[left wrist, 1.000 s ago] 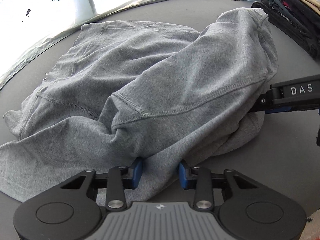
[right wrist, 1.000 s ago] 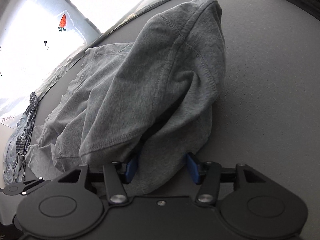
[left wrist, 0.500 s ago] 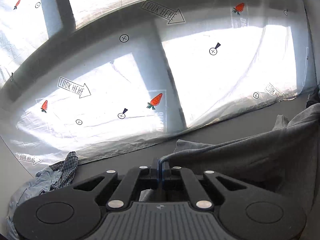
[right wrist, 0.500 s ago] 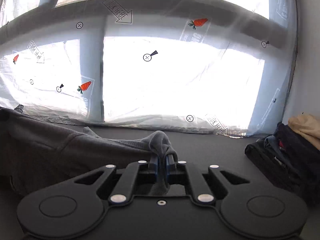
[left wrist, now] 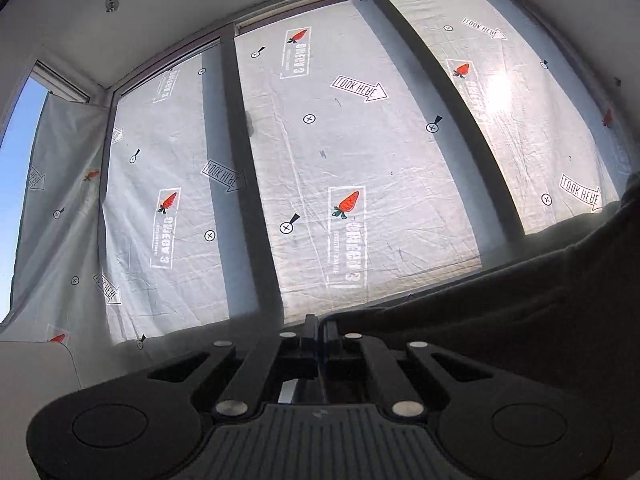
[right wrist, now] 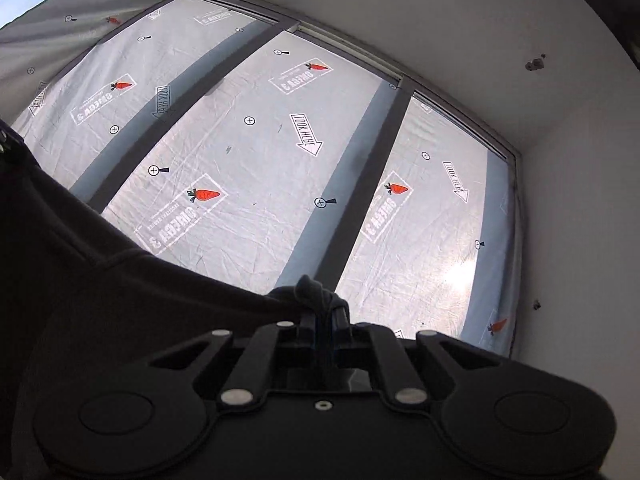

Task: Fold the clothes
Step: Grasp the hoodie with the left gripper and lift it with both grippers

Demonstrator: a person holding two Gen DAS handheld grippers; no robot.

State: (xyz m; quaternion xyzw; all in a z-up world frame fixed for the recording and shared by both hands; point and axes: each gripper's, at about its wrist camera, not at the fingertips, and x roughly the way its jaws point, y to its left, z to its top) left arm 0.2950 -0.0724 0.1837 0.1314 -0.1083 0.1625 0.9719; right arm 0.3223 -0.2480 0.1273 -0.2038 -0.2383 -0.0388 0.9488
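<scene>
The grey garment is lifted up and looks dark against the bright window. In the left wrist view it (left wrist: 520, 304) stretches from my left gripper (left wrist: 320, 330) off to the right. My left gripper is shut on its edge. In the right wrist view the garment (right wrist: 120, 292) hangs to the left, and a bunched fold sticks up between the fingers of my right gripper (right wrist: 322, 320), which is shut on it. Both cameras are tilted upward; the table is hidden.
A large window covered with white printed sheeting (left wrist: 340, 160) fills both views, with dark vertical frames (left wrist: 248, 200). White wall and ceiling (right wrist: 560, 120) are at the right. A white ledge corner (left wrist: 36, 364) sits low left.
Both grippers closed on the grey garment and rose with it from the table. Both cameras have tilted up further, so the table and the clothes piles have left view.
</scene>
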